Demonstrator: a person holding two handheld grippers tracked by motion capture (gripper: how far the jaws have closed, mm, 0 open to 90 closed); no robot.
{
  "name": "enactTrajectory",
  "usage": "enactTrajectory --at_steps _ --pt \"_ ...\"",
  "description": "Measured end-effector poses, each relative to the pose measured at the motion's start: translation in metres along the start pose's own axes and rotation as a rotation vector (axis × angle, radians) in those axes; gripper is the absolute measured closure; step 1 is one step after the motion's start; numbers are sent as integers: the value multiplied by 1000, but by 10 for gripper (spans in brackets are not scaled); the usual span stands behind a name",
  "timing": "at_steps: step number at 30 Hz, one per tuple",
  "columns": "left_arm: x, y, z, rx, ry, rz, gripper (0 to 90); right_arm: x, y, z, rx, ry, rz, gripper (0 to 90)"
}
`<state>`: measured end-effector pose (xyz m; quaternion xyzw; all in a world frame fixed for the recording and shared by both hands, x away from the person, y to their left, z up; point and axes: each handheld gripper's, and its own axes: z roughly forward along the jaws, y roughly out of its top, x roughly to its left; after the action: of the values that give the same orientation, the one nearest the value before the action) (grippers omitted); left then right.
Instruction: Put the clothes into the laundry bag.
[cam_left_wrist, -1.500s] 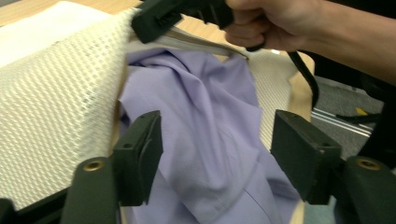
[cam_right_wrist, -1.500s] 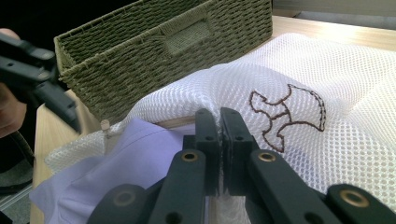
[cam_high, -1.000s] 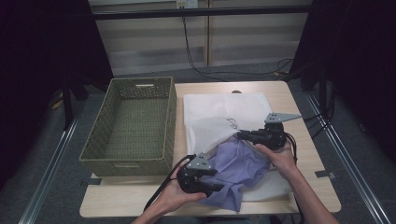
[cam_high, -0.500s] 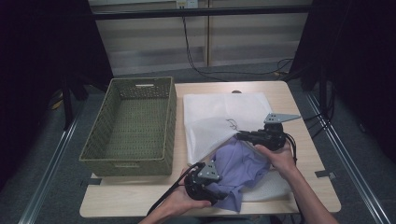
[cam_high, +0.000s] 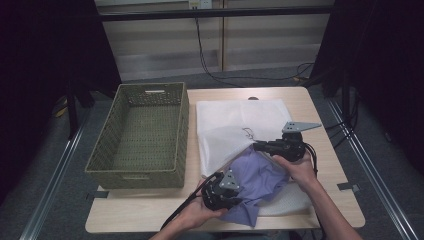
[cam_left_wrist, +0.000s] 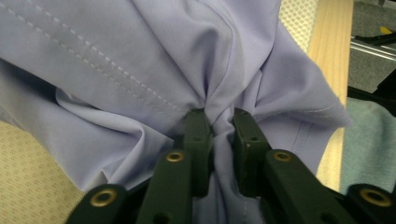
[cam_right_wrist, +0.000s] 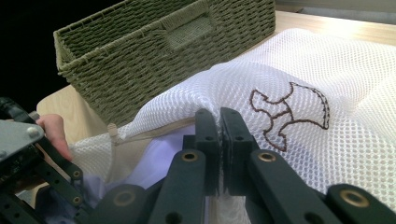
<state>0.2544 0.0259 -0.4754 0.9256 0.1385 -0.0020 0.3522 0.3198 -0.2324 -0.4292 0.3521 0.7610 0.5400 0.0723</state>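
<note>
Tabletop: left tool newly clamped on purple garment.

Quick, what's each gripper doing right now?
Left gripper: its jaws have just been closing; pinching the purple cloth.
Right gripper: shut on the white mesh bag.

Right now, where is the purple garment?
In the high view the purple garment lies at the table's near right, partly on the white mesh bag, right of the wicker basket, pinched by the left gripper.

The woven basket walls off the left; bare table lies open far right.
</note>
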Motion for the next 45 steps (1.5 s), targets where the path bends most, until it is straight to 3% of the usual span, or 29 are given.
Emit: enactTrajectory --at_steps 1,2,5,6,7,9,10,11,12,14,15,16,17,19,20,23,27,34,38,45 --pt "1 2 -1 -25 -17 -17 802 0 0 0 2 -2 2 875" --pt "3 3 -3 -22 -21 -8 809 1 0 1 4 -2 2 875" --pt "7 12 -10 -38 -27 -42 821 1 0 2 8 0 2 875" --pt "7 15 -12 -34 -4 -40 824 1 0 2 6 1 1 875" --pt "8 16 -11 -80 -42 -79 824 1 0 2 7 1 3 875" --pt "9 22 -15 -73 -49 -85 824 1 0 2 7 1 4 875" --pt "9 26 -17 -53 -14 -81 824 1 -1 1 7 1 3 875" --pt "10 27 -15 -85 -48 -99 824 1 -1 1 7 1 2 875" --pt "11 30 -17 -64 -38 -92 824 1 -1 1 7 1 3 875" --pt "12 33 -18 -73 -34 -94 829 1 -1 1 8 0 1 875" --pt "13 38 -20 -81 -59 -102 837 2 -1 0 8 -1 1 875" --pt "13 38 -20 -81 -59 -102 837 2 -1 0 8 -1 1 875" --pt "13 41 -23 -55 -48 -84 838 2 -1 1 9 0 1 875" --pt "12 45 -24 -76 -54 -78 839 2 -1 1 10 0 1 875" --pt "13 48 -26 -67 -42 -58 844 2 -1 2 13 3 3 875" --pt "16 52 -23 -77 -29 -61 846 3 -1 2 14 3 1 875" --pt "27 55 -8 -150 -28 -130 848 3 -1 2 15 4 3 875" --pt "43 65 -1 -199 26 -170 848 4 -1 2 17 6 6 875" --pt "51 69 3 -199 54 -178 849 4 0 0 13 3 4 875" --pt "57 61 20 -168 91 -191 848 5 -1 0 21 -3 2 872"
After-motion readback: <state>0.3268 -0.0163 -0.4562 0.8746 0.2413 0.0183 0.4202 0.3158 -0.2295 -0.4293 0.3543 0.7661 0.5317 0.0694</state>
